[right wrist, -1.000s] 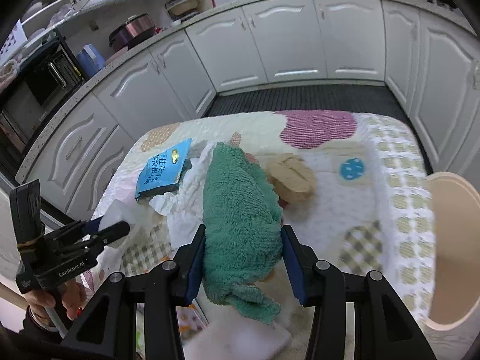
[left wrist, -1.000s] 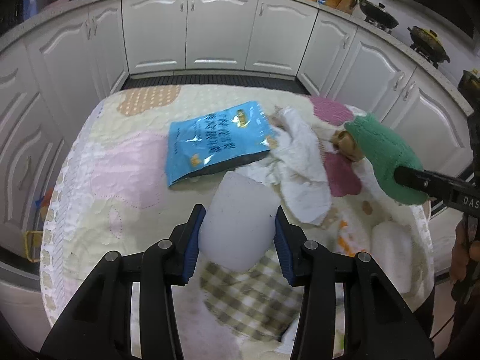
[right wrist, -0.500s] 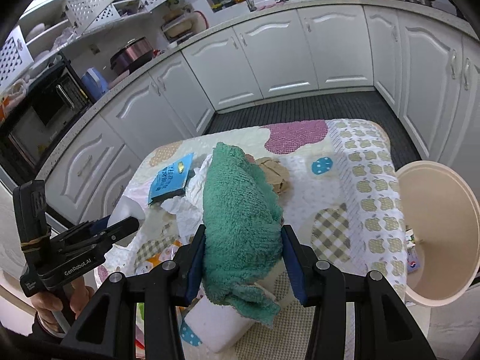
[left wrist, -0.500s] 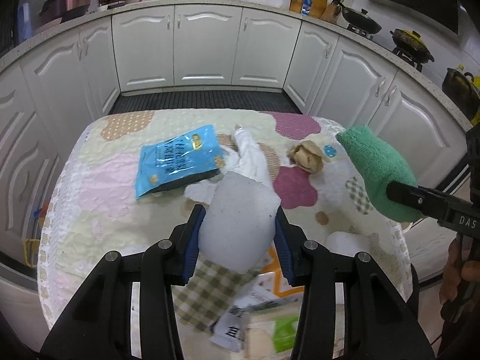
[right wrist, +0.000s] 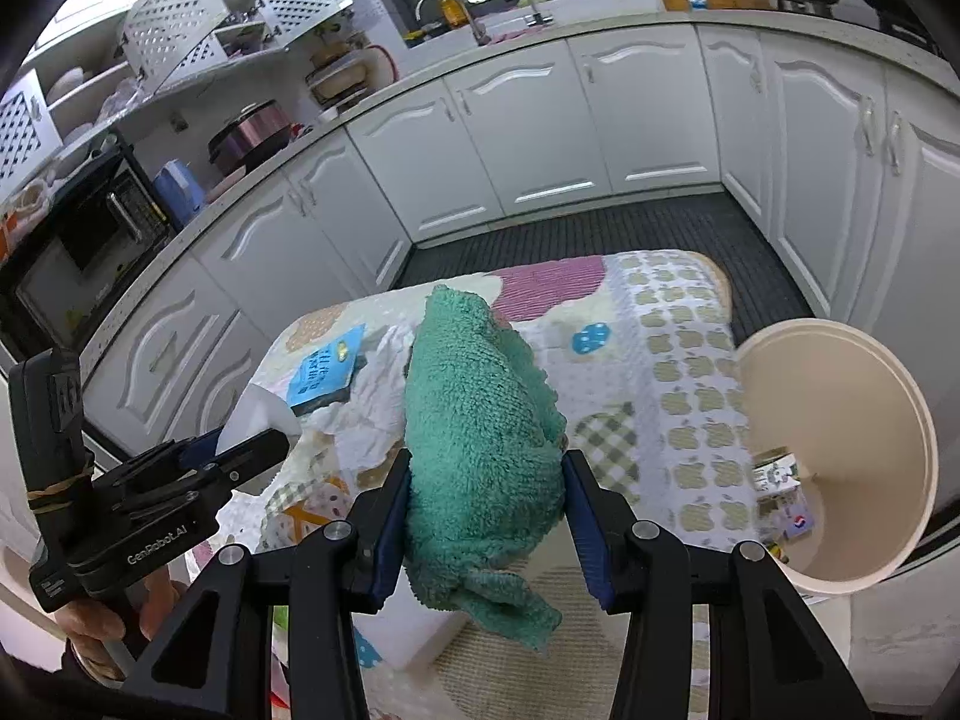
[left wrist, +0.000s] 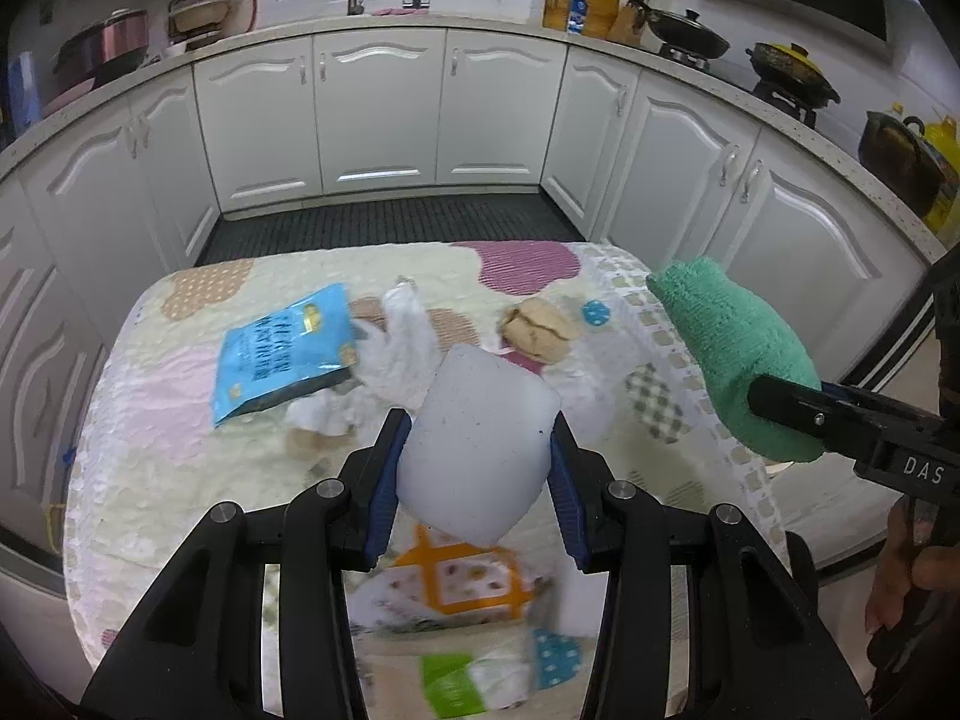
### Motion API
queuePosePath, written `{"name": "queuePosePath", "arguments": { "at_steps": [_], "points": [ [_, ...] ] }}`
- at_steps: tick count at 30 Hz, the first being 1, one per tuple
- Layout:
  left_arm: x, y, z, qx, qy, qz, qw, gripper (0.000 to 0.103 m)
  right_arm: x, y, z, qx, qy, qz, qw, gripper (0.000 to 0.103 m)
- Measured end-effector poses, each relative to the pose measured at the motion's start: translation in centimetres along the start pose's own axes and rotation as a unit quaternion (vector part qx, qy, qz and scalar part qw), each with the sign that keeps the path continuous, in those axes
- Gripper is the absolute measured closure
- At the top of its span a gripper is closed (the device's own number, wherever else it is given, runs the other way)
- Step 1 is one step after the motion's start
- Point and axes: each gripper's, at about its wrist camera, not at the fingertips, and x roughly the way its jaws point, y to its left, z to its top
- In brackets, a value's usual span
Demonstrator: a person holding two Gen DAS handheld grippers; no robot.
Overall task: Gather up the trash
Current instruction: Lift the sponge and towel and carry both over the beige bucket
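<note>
Two tongs, each loaded. The left tongs [left wrist: 474,462] are partly closed, pads pressing both sides of a pale, soft white pouch [left wrist: 480,444] held above the counter [left wrist: 150,450]. The right tongs [right wrist: 486,510] are likewise partly closed, clamping a green towel [right wrist: 480,432], its frayed corner hanging below the pads. A beige bin [right wrist: 840,450] stands just beside the counter's right edge, cartons already at its bottom. To finish the step well, judged from this layout: carry each load fully over the rim before releasing, pouch first, keeping the towel's loose corner clear. A blue packet [left wrist: 282,354], white crumpled paper [left wrist: 396,348] and a brown wad [left wrist: 537,330] lie uncollected mid-counter.
</note>
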Motion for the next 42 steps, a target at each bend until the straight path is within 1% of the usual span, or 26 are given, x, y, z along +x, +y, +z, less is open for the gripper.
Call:
{"name": "queuePosePath", "arguments": {
  "at_steps": [8, 17, 29, 36, 42],
  "points": [
    [0.8, -4.1, 0.9, 0.025, 0.001, -0.013, 0.9996, 0.061, -1.9, -3.2, -0.2, 0.025, -0.013, -0.016, 0.999, 0.057],
    [1.9, -9.9, 2.3, 0.06, 0.003, -0.037, 0.9975, 0.061, -3.8, -7.4, -0.4, 0.061, -0.025, -0.037, 0.997, 0.057],
    [5.0, -17.1, 3.1, 0.102, 0.021, -0.061, 0.9927, 0.061, -6.1, -12.9, -1.1, 0.11, -0.039, -0.071, 0.991, 0.057],
    [6.9, -19.7, 3.4, 0.109, 0.037, -0.075, 0.9906, 0.061, -6.5, -15.5, -1.8, 0.132, -0.038, -0.086, 0.987, 0.057],
    [8.8, -21.5, 3.5, 0.108, 0.055, -0.083, 0.9891, 0.061, -6.6, -16.9, -2.1, 0.134, -0.034, -0.106, 0.985, 0.057]
  ]
}}
